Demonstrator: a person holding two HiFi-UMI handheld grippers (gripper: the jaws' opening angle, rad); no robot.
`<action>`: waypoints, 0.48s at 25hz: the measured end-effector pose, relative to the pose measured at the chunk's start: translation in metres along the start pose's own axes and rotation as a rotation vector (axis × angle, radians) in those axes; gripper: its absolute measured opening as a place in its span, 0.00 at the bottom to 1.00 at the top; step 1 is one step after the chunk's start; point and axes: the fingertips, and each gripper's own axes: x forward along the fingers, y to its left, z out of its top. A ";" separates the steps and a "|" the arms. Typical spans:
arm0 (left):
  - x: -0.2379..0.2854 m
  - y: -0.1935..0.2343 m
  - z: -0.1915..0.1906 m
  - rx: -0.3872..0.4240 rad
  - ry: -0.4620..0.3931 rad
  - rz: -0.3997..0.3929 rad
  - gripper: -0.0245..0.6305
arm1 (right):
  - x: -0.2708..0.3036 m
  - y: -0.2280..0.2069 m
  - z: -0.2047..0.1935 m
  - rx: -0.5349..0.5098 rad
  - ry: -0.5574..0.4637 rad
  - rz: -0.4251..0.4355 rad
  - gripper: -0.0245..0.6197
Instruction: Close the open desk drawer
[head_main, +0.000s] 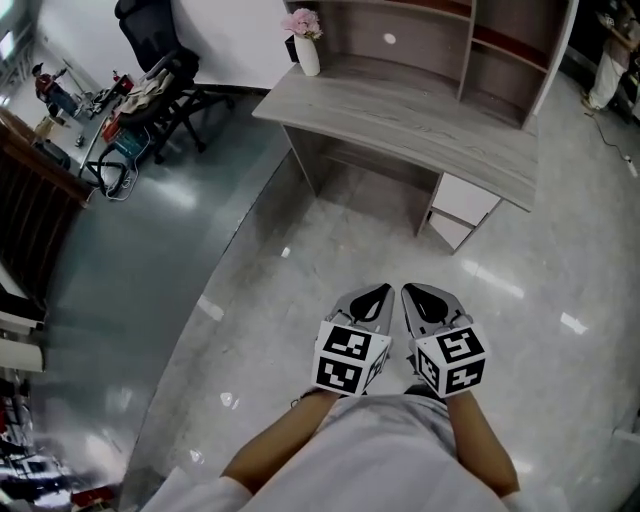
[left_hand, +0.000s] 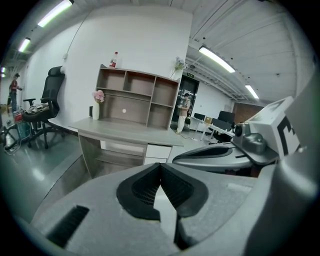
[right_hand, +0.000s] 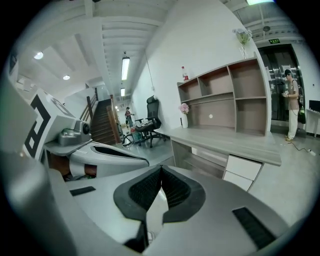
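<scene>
bench (head_main: 400, 110): well ahead of left hand-held gripper (head_main: 372, 300) and right hand-held gripper (head_main: 428, 300) | drawer (head_main: 465, 198): white, standing out under bench's right end, ahead-right, well apart | left hand-held gripper: clenched, empty | right hand-held gripper: clenched, empty, just beside left

The desk top (head_main: 400, 115) overhangs the white drawers (head_main: 462, 205), so I can't tell from above how far either one stands out. The hutch (head_main: 420, 40) and the office chair (head_main: 150, 45) are cut off by the head view's top edge. The bottle (right_hand: 185, 74) on the hutch is too small to identify, as is the clutter (head_main: 125, 110) beside the chair.
</scene>
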 end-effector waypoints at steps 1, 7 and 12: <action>-0.003 0.011 0.003 0.003 -0.001 -0.010 0.04 | 0.009 0.006 0.005 0.004 -0.001 -0.011 0.04; -0.024 0.070 0.011 0.016 -0.005 -0.066 0.04 | 0.058 0.047 0.031 0.019 -0.013 -0.060 0.04; -0.030 0.102 0.018 0.021 -0.005 -0.097 0.04 | 0.082 0.062 0.039 0.042 -0.008 -0.094 0.04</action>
